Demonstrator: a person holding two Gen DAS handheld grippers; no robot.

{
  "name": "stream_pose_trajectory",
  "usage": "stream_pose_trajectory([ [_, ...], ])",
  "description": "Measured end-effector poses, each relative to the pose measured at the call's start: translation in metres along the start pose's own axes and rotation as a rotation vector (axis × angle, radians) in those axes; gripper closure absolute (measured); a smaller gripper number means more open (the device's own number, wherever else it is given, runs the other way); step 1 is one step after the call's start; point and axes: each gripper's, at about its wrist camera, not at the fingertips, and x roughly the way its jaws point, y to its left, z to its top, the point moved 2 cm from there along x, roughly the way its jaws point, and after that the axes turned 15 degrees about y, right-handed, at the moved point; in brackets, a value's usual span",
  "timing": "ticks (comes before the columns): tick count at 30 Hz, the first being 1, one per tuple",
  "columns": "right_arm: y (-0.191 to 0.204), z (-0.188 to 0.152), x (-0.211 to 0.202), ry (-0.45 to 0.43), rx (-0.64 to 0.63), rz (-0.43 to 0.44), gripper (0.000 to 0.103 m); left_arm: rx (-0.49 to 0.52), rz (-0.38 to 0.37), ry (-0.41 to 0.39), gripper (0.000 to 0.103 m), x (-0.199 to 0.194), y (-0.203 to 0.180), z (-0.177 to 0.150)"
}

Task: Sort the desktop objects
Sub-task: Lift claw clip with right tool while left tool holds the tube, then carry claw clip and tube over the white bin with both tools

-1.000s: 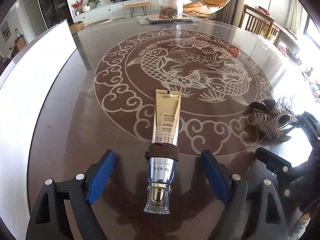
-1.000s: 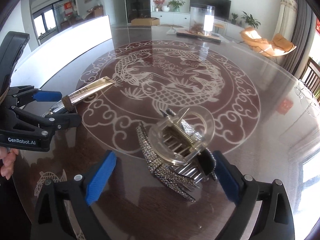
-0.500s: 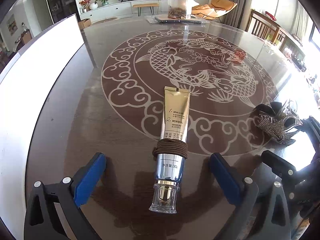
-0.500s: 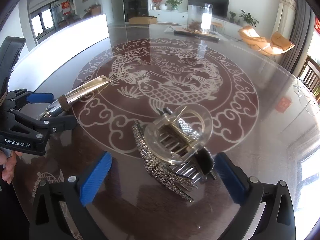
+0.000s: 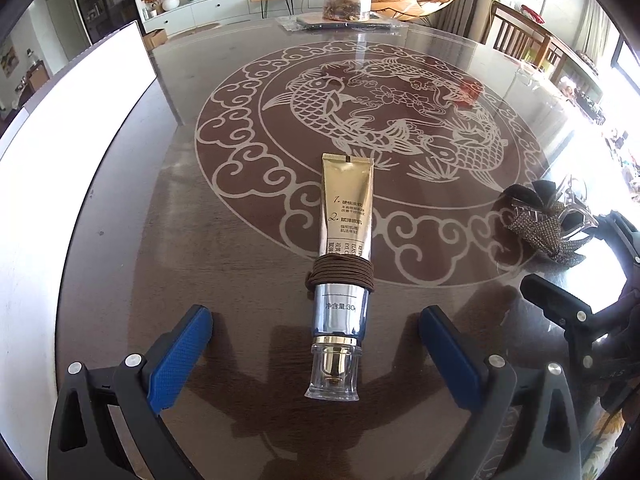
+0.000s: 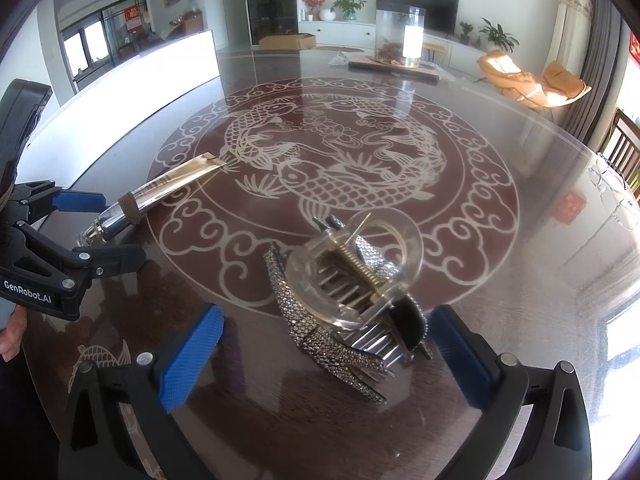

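**A:** What have you got on the left side?

**B:** My left gripper (image 5: pixel 314 354) is spread wide and holds nothing. A gold tube (image 5: pixel 344 240) lies flat on the table (image 5: pixel 120 240) between its blue pads (image 5: pixel 180 356), touching neither. The clear cap (image 5: pixel 333 374) points back at my camera and the crimped end points toward the fish medallion (image 5: pixel 380 120) in the tabletop. A brown hair tie (image 5: pixel 340 276) is wound several times around the tube just above its silver collar.

**A:** And relative to the medallion?

**B:** The crimped end lies over the cloud border on the near side of the medallion; the cap end sits outside it on the plain dark wood.

**A:** The right side?

**B:** My right gripper (image 6: pixel 324 354) is also wide open and has hold of nothing. A hair claw (image 6: pixel 352 284), clear plastic with a metal spring and a rhinestone bow, rests on the table between its pads (image 6: pixel 190 356). The right pad looks very close to the claw's dark end; I cannot tell if they touch. The claw sits on the medallion's near edge, to the right of the tube.

**A:** Anything else on the table?

**B:** A clear jar (image 6: pixel 400 38) stands on a flat board at the far side, beyond the medallion. From the right camera I can also see the left gripper (image 6: pixel 116 228) straddling the tube's cap end.
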Motion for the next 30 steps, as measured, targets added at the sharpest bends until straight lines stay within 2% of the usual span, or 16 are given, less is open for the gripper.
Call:
stream_pose_trajectory([
  [6, -0.001, 0.018, 0.002, 0.044, -0.047, 0.047, 0.0, 0.013, 0.001, -0.001, 0.0, 0.0, 0.0, -0.002],
  [7, 0.002, 0.022, 0.003, 0.051, -0.064, 0.04, 0.002, 0.019, 0.0, -0.008, 0.008, -0.002, 0.0, -0.003],
  [8, 0.004, 0.024, 0.005, 0.067, -0.079, 0.032, 0.02, 0.02, -0.002, -0.03, 0.038, -0.007, 0.001, -0.004],
  [9, 0.005, 0.024, 0.003, 0.065, -0.088, -0.009, 0.029, 0.021, -0.008, -0.047, 0.056, -0.012, 0.003, -0.005],
  [10, 0.004, 0.025, 0.0, 0.077, -0.084, 0.007, 0.046, 0.017, -0.028, -0.051, 0.08, -0.014, 0.006, -0.006],
  [12, -0.002, 0.023, -0.003, 0.118, -0.052, 0.019, 0.046, -0.027, -0.08, -0.049, 0.082, -0.016, 0.016, -0.008],
  [16, -0.011, 0.01, -0.011, 0.105, -0.036, 0.031, 0.047, -0.072, -0.126, -0.065, 0.082, -0.021, 0.026, -0.008],
  [20, -0.017, 0.002, -0.009, 0.084, -0.028, 0.067, 0.042, -0.057, -0.107, -0.07, 0.082, -0.022, 0.021, -0.01],
  [25, -0.016, -0.006, -0.012, 0.078, -0.05, 0.044, 0.038, -0.069, -0.114, -0.091, 0.082, -0.028, 0.023, -0.01],
  [26, -0.015, -0.008, -0.012, 0.074, -0.062, 0.038, 0.041, -0.072, -0.119, -0.091, 0.082, -0.027, 0.024, -0.009],
  [27, -0.014, -0.009, -0.013, 0.07, -0.077, 0.028, 0.049, -0.074, -0.119, -0.092, 0.082, -0.027, 0.025, -0.009],
  [30, -0.011, -0.009, -0.024, 0.048, -0.085, 0.03, 0.051, -0.082, -0.137, -0.12, 0.082, -0.036, 0.027, -0.011],
])
